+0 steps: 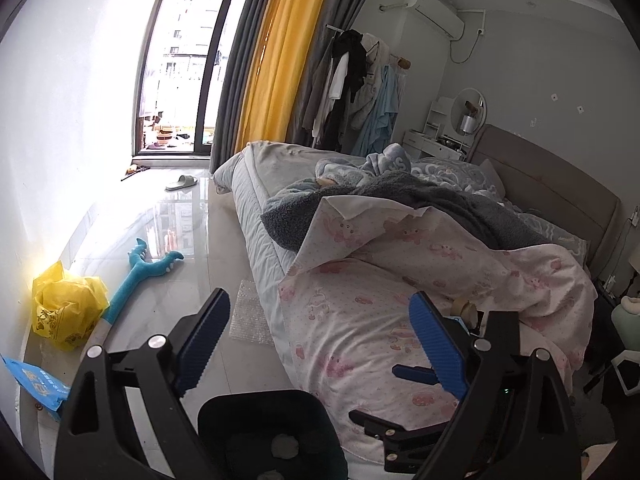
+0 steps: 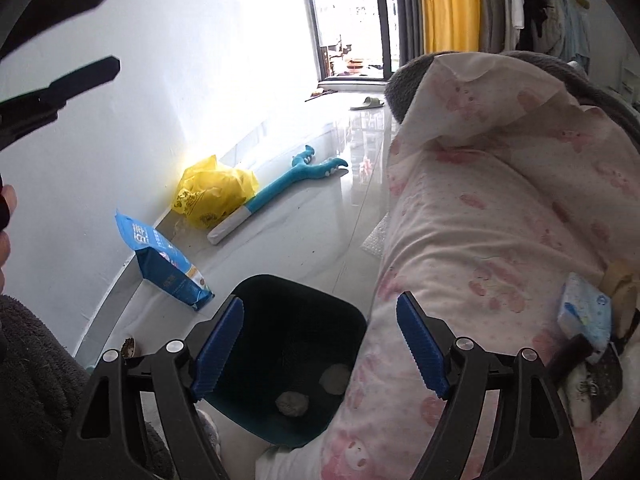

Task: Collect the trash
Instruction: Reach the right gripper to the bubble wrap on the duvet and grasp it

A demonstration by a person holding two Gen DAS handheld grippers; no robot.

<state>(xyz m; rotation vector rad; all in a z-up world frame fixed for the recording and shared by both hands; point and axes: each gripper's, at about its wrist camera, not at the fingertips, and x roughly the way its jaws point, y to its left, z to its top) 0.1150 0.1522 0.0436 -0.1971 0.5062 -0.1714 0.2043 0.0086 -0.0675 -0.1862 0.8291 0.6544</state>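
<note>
A black trash bin (image 2: 296, 320) stands on the floor beside the bed, with two crumpled paper balls (image 2: 292, 403) at its bottom; it also shows in the left wrist view (image 1: 276, 420). My right gripper (image 2: 320, 344) is open and empty, hovering over the bin's right rim. My left gripper (image 1: 320, 344) is open and empty above the bin and the bed's edge. A yellow plastic bag (image 2: 212, 192) and a blue packet (image 2: 168, 264) lie by the wall; they also show in the left wrist view as bag (image 1: 66, 308) and packet (image 1: 36, 384).
A bed with a pink patterned quilt (image 1: 400, 300) fills the right side. A blue toy claw stick (image 2: 280, 188) lies on the tiled floor. A bubble wrap sheet (image 1: 250, 312) lies by the bed. A tissue pack (image 2: 584, 312) and tape roll (image 1: 466, 308) rest on the quilt.
</note>
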